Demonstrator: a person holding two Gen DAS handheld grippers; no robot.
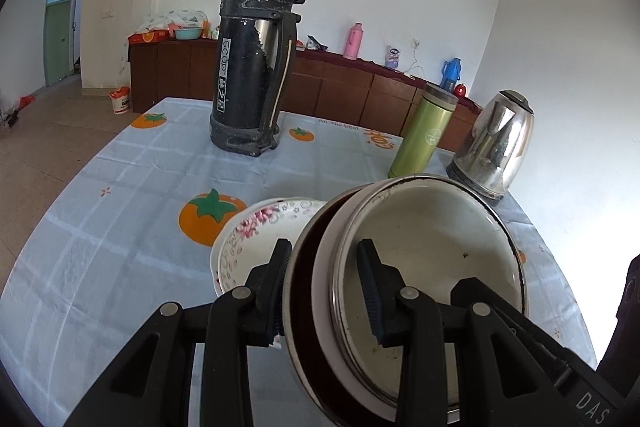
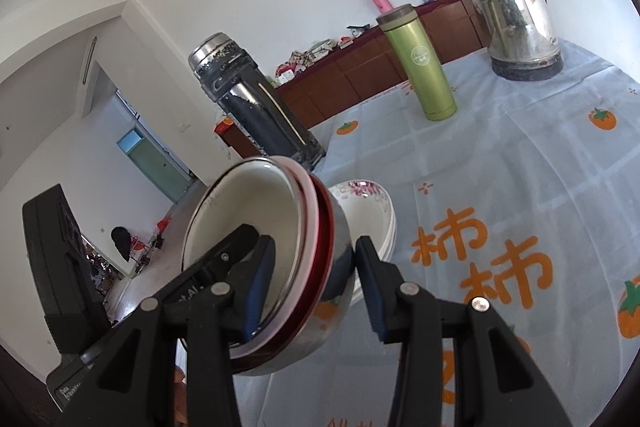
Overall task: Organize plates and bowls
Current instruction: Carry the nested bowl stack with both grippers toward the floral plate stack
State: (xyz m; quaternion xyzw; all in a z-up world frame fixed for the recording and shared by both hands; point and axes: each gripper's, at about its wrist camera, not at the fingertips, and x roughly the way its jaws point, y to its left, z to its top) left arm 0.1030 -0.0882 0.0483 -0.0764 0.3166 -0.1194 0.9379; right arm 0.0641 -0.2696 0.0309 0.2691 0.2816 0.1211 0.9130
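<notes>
Lifted above the near counter (image 1: 100, 227): nested stack of steel-rimmed, cream-lined metal bowls (image 1: 424, 267), pinched at opposite rims by left tongs (image 1: 326, 291) and right tongs (image 2: 314, 283). Probably weighty, rigid, slippery; firm rim holds advisable. Floral porcelain plates (image 1: 256, 227) just beyond, fragile.

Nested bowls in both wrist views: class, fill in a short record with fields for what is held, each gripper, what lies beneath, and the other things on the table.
held: nested bowls, white enamel one innermost, red rim and steel shell outside, tilted on edge
left gripper: shut on the bowls' wall
right gripper: shut on the bowls' opposite wall
beneath: floral plates stacked on the tablecloth
standing on table: black flask, green bottle, steel kettle
</notes>
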